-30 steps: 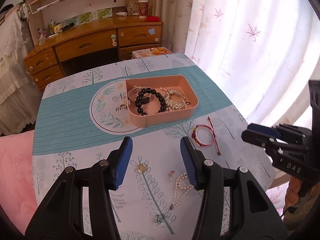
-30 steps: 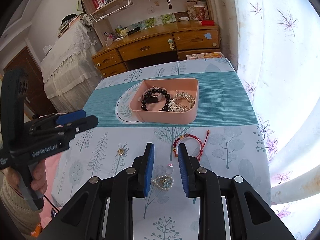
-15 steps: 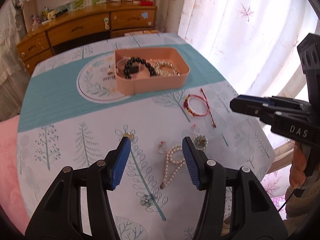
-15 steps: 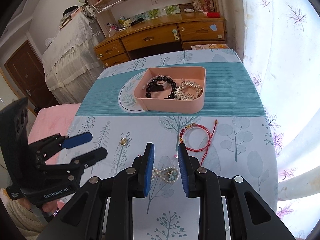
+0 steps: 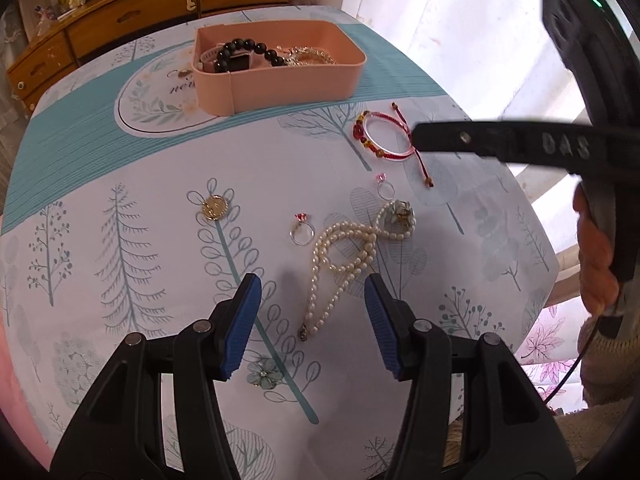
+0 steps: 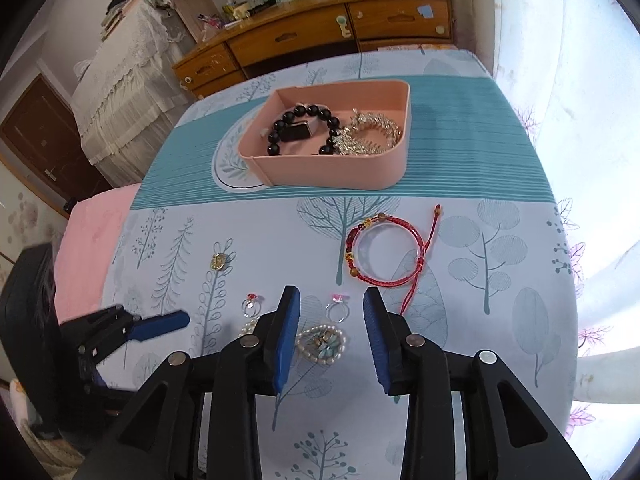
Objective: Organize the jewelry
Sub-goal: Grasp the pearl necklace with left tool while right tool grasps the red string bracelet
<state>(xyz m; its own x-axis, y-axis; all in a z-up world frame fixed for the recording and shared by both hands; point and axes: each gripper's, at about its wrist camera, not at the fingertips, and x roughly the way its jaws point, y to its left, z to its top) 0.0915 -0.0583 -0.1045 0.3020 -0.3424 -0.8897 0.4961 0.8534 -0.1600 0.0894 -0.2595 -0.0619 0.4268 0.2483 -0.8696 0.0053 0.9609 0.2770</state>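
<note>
Your left gripper (image 5: 310, 312) gapes over the beaded pearl necklace (image 5: 340, 264); your right gripper (image 6: 331, 336) spreads above its pearl-ringed clasp (image 6: 321, 344), wire rings (image 6: 337, 309) beside.

A salmon-pink tray (image 6: 332, 172) holds glossy black beads (image 6: 304, 114) and pale gold chain (image 6: 372, 128) on a white tablecloth (image 5: 132, 184) printed with grey-blue trees and crossed by a teal striped band. Nearby lie a red cord bracelet (image 6: 386, 250), cream pearls (image 5: 340, 252) and a gold coin charm (image 5: 215, 207). Gripper pads (image 5: 244, 320) are royal blue.
</note>
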